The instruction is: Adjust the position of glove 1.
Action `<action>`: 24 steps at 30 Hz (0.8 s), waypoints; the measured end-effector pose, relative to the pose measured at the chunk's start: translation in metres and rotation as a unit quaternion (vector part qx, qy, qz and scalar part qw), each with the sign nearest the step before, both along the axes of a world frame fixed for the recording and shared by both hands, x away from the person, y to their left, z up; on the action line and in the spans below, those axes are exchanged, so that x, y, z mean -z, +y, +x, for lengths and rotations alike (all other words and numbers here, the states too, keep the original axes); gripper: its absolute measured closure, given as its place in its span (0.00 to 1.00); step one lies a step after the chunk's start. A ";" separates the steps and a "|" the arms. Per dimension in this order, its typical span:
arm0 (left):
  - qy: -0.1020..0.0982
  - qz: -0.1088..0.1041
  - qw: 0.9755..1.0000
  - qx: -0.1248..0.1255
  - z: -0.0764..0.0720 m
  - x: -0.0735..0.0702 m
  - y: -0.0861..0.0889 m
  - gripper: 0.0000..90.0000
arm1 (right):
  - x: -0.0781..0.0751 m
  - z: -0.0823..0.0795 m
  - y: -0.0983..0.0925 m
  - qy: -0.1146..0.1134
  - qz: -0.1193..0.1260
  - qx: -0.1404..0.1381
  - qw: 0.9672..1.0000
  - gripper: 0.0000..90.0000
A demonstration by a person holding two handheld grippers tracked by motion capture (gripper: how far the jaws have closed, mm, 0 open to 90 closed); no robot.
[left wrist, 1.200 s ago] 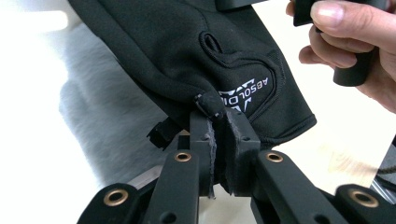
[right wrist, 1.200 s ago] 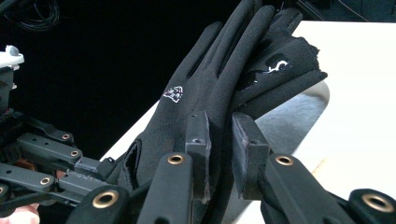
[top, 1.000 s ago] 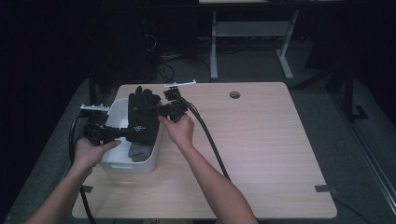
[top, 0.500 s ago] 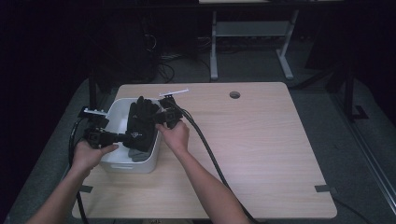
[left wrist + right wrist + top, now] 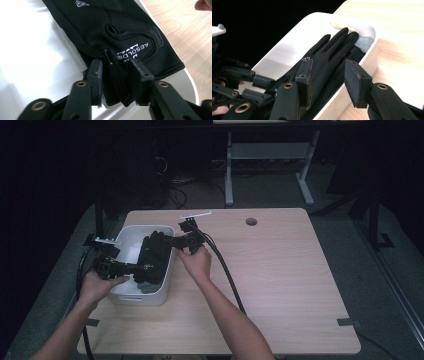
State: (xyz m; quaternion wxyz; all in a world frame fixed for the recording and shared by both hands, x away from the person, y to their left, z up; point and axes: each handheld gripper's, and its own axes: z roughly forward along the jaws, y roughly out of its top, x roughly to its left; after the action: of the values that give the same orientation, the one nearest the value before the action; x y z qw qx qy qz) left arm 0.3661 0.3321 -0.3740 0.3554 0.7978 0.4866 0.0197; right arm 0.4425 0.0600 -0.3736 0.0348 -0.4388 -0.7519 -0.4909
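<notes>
The black glove (image 5: 151,257) lies in the white bin (image 5: 131,296) on the table (image 5: 280,285), draped along the bin's right side. The left gripper (image 5: 117,72) has just been opening its jaws; they stand part way apart with the glove's cuff and strap between them, no longer pinched. The right gripper (image 5: 327,80) has just been opening too; its jaws stand apart over the glove's fingers, not squeezing it.

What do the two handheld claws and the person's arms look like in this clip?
Both the left claw and the right claw are matte black, with flat rectangular pads, brass-coloured rivets at the jaw pivots and a pale plate on top. A thick black cable trails from the right one toward the table's near edge. The forearms are bare, with no sleeves showing.
</notes>
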 end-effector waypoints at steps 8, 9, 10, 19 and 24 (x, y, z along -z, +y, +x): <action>-0.018 -0.006 1.000 -0.014 -0.002 -0.011 0.004 0.60 | -0.006 -0.001 -0.021 -0.006 0.003 0.004 1.000 0.57; -0.019 -0.007 1.000 -0.014 -0.002 -0.012 0.004 0.60 | -0.007 -0.001 -0.023 -0.009 0.003 0.005 1.000 0.57; -0.021 -0.006 1.000 -0.013 -0.002 -0.013 0.004 0.60 | -0.008 -0.001 -0.028 -0.011 0.002 0.007 1.000 0.56; -0.039 -0.005 0.999 -0.005 -0.003 -0.020 -0.007 0.57 | -0.014 -0.001 -0.057 -0.016 0.008 0.013 1.000 0.46; -0.052 -0.009 0.999 0.001 -0.007 -0.026 -0.016 0.53 | -0.020 -0.005 -0.076 -0.026 0.004 0.019 0.999 0.42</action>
State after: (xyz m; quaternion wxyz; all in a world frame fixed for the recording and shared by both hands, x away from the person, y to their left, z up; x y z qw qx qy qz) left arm 0.3591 0.3158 -0.3483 0.3872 0.7932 0.4665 0.0568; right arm 0.4371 -0.0156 -0.3536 0.0075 -0.4399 -0.7421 -0.5057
